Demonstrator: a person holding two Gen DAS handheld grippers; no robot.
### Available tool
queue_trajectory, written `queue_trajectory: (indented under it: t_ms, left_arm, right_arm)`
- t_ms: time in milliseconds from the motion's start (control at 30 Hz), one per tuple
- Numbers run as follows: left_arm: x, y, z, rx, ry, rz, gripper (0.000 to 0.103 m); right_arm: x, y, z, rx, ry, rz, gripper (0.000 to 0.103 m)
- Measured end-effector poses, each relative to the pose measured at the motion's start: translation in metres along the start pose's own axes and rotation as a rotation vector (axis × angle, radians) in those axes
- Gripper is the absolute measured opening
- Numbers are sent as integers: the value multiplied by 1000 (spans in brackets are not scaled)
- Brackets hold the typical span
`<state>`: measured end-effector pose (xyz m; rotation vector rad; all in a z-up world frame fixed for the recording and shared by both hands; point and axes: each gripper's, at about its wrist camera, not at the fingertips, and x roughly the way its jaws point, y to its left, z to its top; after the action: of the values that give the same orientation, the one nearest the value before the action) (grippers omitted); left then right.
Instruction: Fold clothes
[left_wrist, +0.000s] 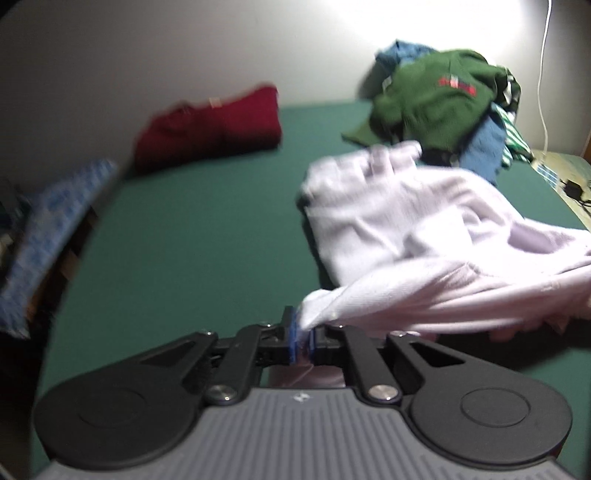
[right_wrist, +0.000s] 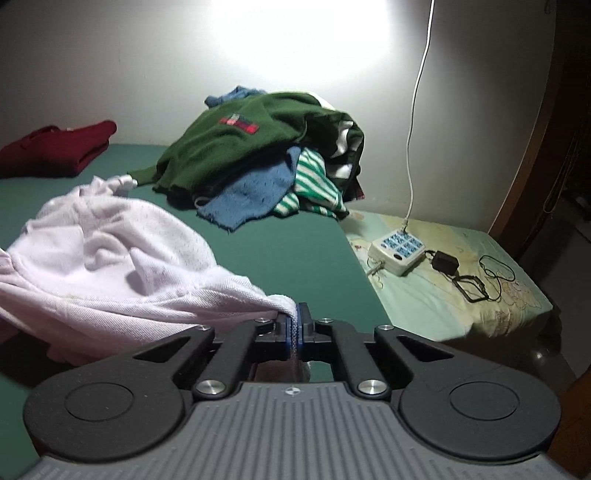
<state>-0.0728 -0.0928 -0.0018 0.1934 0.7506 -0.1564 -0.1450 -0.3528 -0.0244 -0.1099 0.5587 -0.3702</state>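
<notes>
Before the heaped clothes pile (right_wrist: 266, 155) on a green bed (right_wrist: 317, 251), a pale lilac shirt (right_wrist: 110, 258) stretches sideways, its edge clamped in left hand-held gripper (left_wrist: 303, 334) and right hand-held gripper (right_wrist: 294, 325).

A plain pale wall (right_wrist: 110, 66) rises behind a flat green counter (right_wrist: 325, 251), washed by a bright white glare of light (right_wrist: 295, 33) near its top. To the right, a bed with a pale yellow-green printed sheet (right_wrist: 461, 295) carries a white power strip (right_wrist: 397, 253), a black adapter (right_wrist: 445, 263) and a white cable (right_wrist: 417, 110) climbing the wall, beside dark brown wooden furniture (right_wrist: 546, 147).
</notes>
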Motion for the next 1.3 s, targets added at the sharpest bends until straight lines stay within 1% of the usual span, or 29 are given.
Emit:
queue_trajectory:
  t_ms: [67, 200, 367, 467, 533, 600, 633, 667, 800, 900, 933, 967, 1000, 1033, 1067, 1133, 1167, 1233, 1300]
  left_arm:
    - [-15, -2, 9, 16, -70, 35, 6]
    - [-47, 11, 31, -27, -167, 34, 6]
    - [-94, 33, 51, -53, -286, 46, 6]
    - [-122, 46, 62, -67, -358, 53, 6]
    - [-137, 53, 67, -70, -393, 57, 6]
    - [-136, 55, 62, -51, -372, 62, 6]
    - [-133, 55, 58, -43, -350, 59, 6]
    - [-125, 55, 52, -37, -309, 48, 6]
    - [-92, 50, 17, -11, -128, -7, 6]
    - [-73, 41, -19, 47, 0, -31, 6]
    - [-67, 38, -31, 67, 39, -42, 6]
    - [-62, 36, -41, 88, 73, -51, 7]
    - [-59, 34, -49, 105, 98, -57, 12]
    - [-59, 35, -55, 113, 115, -69, 16]
    - [-61, 38, -61, 118, 128, -92, 17]
    - [-67, 44, -68, 141, 143, -141, 20]
    - [-73, 46, -70, 163, 143, -165, 22]
    - [-84, 50, -70, 206, 130, -198, 38]
    - [-93, 52, -63, 227, 104, -212, 38]
  right_arm:
    - [-9, 1, 11, 9, -56, 0, 1]
    - [-28, -8, 37, 67, -158, 26, 1]
    - [-57, -20, 69, 126, -277, 101, 1]
    - [-77, -20, 83, 112, -357, 132, 1]
    - [-86, -17, 86, 77, -387, 146, 2]
    - [-85, -13, 83, 47, -369, 155, 2]
    - [-83, -11, 79, 34, -346, 163, 2]
    - [-79, -9, 74, 23, -309, 174, 2]
    - [-69, -5, 41, -54, -121, 229, 2]
    - [-66, -2, 15, -142, 12, 261, 3]
    - [-63, 0, 7, -174, 71, 285, 3]
    - [-63, 0, 2, -191, 111, 313, 4]
    - [-66, 0, 4, -186, 119, 348, 10]
    - [-68, 0, 5, -180, 126, 382, 18]
    - [-71, 0, 7, -175, 134, 417, 22]
    - [-76, -1, 9, -163, 149, 487, 34]
    - [-78, -1, 11, -158, 157, 521, 37]
    - [-83, -2, 13, -146, 172, 591, 54]
    - [-87, -2, 17, -124, 177, 650, 60]
